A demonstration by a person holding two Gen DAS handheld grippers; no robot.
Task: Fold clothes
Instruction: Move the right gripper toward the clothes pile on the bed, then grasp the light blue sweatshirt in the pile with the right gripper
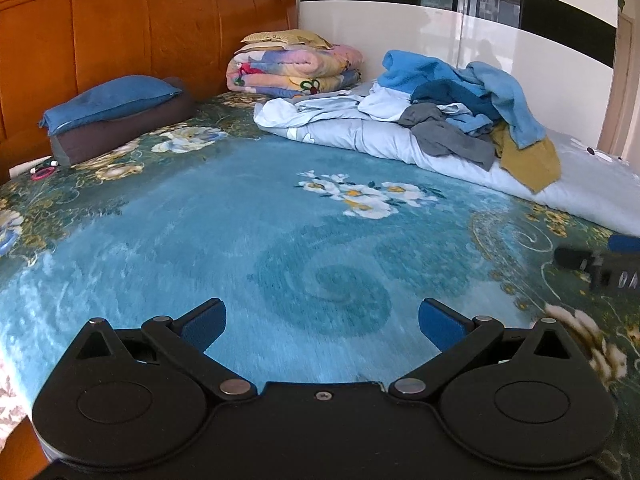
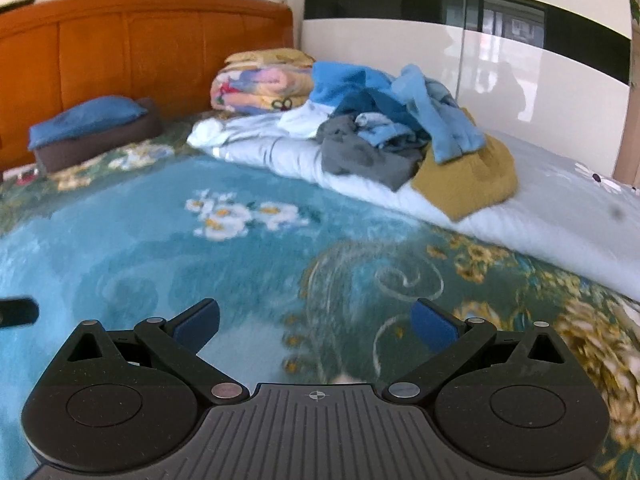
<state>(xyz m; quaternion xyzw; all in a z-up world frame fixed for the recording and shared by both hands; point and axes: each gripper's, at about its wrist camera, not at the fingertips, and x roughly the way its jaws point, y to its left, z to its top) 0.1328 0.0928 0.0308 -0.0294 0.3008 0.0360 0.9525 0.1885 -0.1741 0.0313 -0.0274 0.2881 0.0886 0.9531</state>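
- Left hand-held gripper (image 1: pixel 322 326) released, fingers spread wide, grasping nothing — low over the blue floral bedspread (image 1: pixel 240 240).
- Right hand-held gripper (image 2: pixel 316 326) likewise spread and empty.
- Pile of clothes (image 1: pixel 476 116) unfolded, heaped on the pale quilt (image 1: pixel 360 136) at the bed's far side — well ahead and to the right of both.
- Mustard garment (image 2: pixel 468 176) at the nearest edge, grey one (image 2: pixel 360 156) beside it.
- Likely nearer the right gripper; reach forward-right.
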